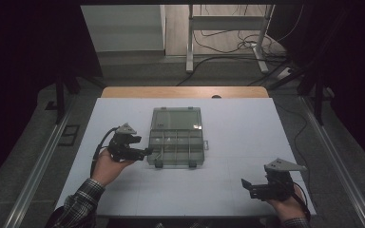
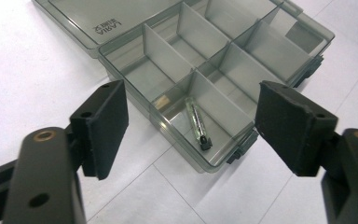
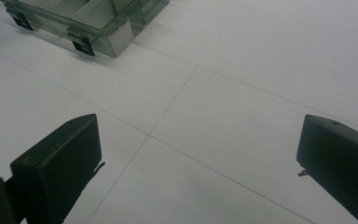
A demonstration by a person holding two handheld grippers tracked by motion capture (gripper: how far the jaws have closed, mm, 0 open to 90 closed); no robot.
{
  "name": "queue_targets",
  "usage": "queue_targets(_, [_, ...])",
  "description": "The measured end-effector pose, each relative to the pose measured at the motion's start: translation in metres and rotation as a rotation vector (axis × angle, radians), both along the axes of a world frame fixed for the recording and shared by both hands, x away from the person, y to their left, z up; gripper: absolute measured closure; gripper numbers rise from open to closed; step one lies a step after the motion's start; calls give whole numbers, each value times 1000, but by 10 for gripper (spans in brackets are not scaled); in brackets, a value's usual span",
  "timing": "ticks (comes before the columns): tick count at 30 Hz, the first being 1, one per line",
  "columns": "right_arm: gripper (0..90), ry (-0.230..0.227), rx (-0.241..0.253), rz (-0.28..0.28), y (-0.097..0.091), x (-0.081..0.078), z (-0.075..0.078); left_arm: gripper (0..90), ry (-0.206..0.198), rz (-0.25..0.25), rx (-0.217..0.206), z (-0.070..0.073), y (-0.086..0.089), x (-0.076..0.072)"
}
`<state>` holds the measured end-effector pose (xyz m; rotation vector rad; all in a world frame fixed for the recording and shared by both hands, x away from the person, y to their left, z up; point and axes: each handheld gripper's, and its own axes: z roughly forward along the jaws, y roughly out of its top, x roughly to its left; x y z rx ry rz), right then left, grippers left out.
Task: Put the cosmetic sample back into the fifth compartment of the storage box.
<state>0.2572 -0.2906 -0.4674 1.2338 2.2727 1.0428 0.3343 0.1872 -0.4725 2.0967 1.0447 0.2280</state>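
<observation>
Partly cut off, the box (image 2: 205,70) runs past the top edge of the left gripper view, so its far cells and most of the opened lid (image 1: 177,118) go unseen there; the small print on the lid is too blurred to read; in the right gripper view only one corner of the box (image 3: 98,23) and two dark latches enter at the upper left. From the high view, cell contents cannot be made out through the smoky plastic.

Box: clear grey, divided into cells by upright walls, lid folded back flat on the table (image 1: 247,142); it lies near the table's middle. One cell at the near corner holds a slim tube (image 2: 196,122) with a dark tip, lying flat and slanted on the cell floor; a small pale piece (image 2: 164,100) lies in the same cell, against its back wall; its nature cannot be told. Other visible cells look bare.

Left gripper (image 2: 191,126): at the box's left side, jaws spread wide either side of that corner cell, pads clear of everything; nothing held.

Right gripper (image 3: 198,158): well apart from the box, at the table's near right; jaws wide; nothing between them but bare table.
</observation>
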Motion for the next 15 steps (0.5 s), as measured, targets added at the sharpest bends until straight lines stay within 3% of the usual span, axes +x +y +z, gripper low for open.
queue_targets(15, [6, -11, -8, 7, 1, -1, 0, 64, -12, 7, -8, 3, 8, -6])
